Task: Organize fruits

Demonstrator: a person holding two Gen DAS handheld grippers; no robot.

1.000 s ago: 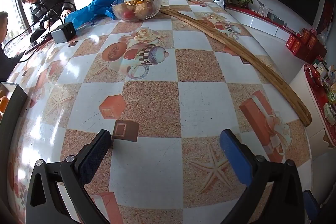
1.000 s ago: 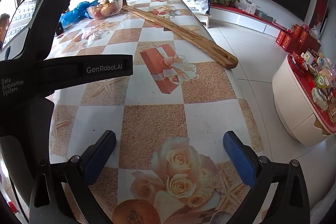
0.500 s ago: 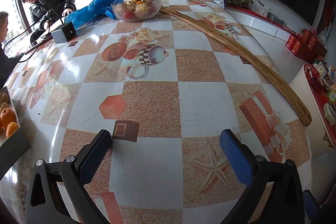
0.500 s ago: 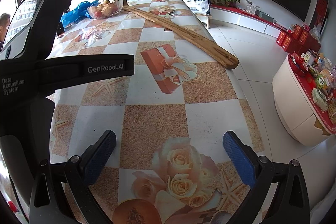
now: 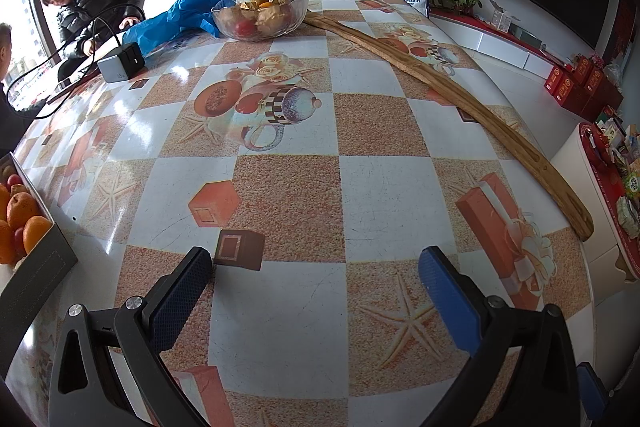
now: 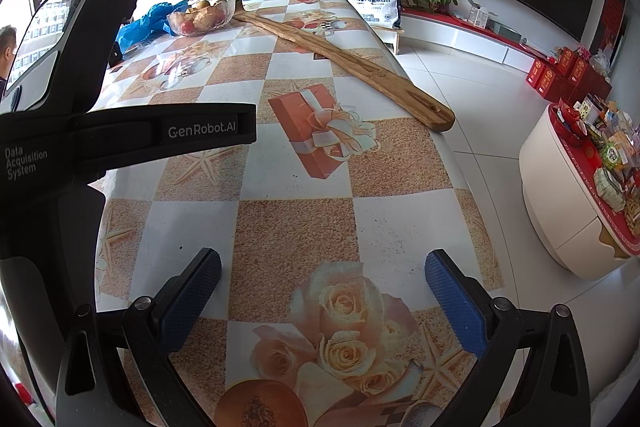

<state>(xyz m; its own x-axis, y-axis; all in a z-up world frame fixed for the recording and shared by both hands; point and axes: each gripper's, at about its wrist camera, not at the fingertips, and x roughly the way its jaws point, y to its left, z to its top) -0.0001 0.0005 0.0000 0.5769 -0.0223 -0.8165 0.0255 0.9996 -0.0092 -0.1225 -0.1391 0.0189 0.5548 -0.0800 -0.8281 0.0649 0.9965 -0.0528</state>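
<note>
While both grippers hover open and empty over the table [image 5: 384, 187], a grey box [image 5: 36, 267] of fruit is brought further into the left wrist view.

Compared with a second ago, when only a sliver of it was seen at the left edge, oranges [image 5: 24, 211] are now plainly shown inside it. The glass bowl [image 5: 260, 13] of fruit is left at the far end, well apart from the left gripper [image 5: 314, 293] and right gripper [image 6: 322, 293]. Sorting is judged not yet begun.
</note>
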